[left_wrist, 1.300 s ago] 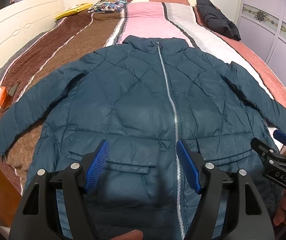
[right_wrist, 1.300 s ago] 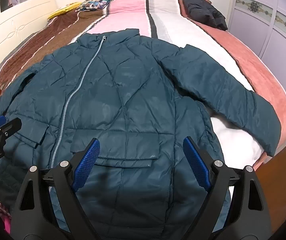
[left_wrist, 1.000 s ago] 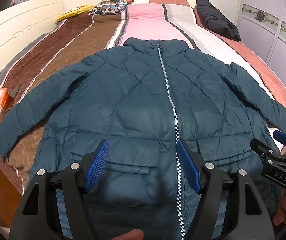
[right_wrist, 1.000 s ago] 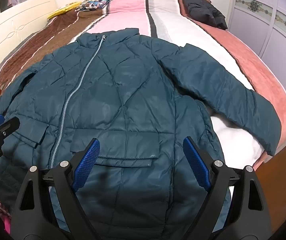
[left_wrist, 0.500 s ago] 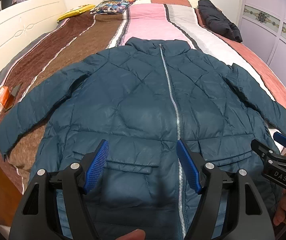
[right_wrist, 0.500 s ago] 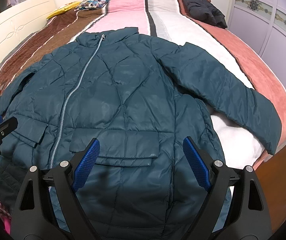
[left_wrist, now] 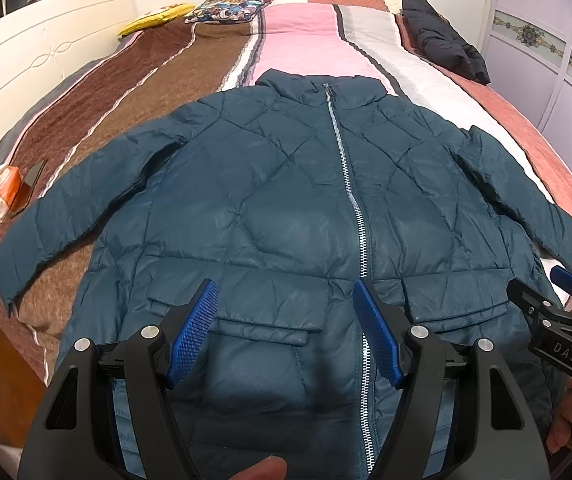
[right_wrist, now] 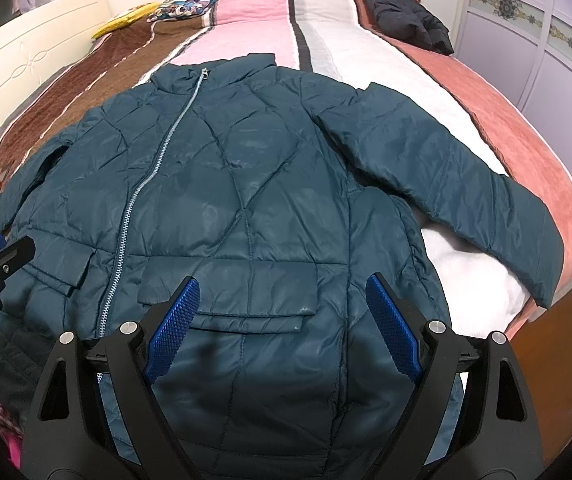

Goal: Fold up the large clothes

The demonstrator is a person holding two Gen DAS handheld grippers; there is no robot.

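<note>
Lying flat and zipped on the striped bed (left_wrist: 297,36), the teal jacket (left_wrist: 286,208) has both sleeves spread outward, collar toward the far end. The left gripper (left_wrist: 286,334) hangs above the hem by the zipper (left_wrist: 349,184), jaws wide apart — nothing between them. The right gripper (right_wrist: 286,330) hangs over the pocket flap (right_wrist: 228,294), also spread and empty. A black garment (right_wrist: 405,24) — perhaps another coat — lies at the far corner.
</note>
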